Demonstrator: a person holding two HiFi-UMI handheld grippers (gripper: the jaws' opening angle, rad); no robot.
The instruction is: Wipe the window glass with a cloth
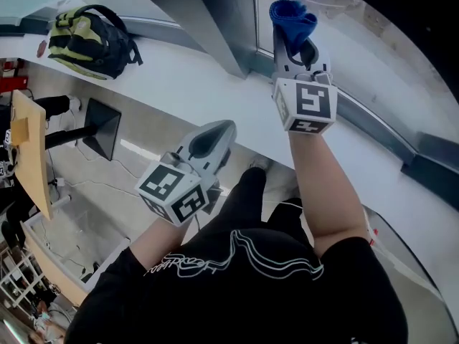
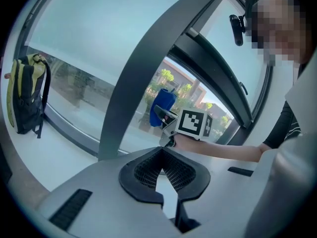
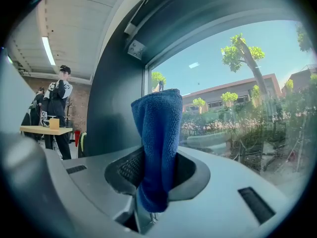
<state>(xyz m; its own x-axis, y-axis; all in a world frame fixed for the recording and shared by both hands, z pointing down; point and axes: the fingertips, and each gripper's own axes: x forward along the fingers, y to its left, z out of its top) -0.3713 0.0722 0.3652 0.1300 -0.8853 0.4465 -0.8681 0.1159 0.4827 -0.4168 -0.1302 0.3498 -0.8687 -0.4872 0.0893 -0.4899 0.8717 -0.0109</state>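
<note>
Right gripper view alone: blue cloth [image 3: 157,133] tight between jaws

Blue terry cloth [image 3: 157,148] stood bunched upright, pinched in the right gripper [image 3: 153,175], close before the window glass [image 3: 237,98].

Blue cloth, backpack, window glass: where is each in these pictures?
blue cloth [image 3: 158,128], right gripper view, middle of its upright fold.
backpack [image 1: 90,41], head view, its striped front.
window glass [image 3: 237,113], right gripper view, pane right of the cloth.
</note>
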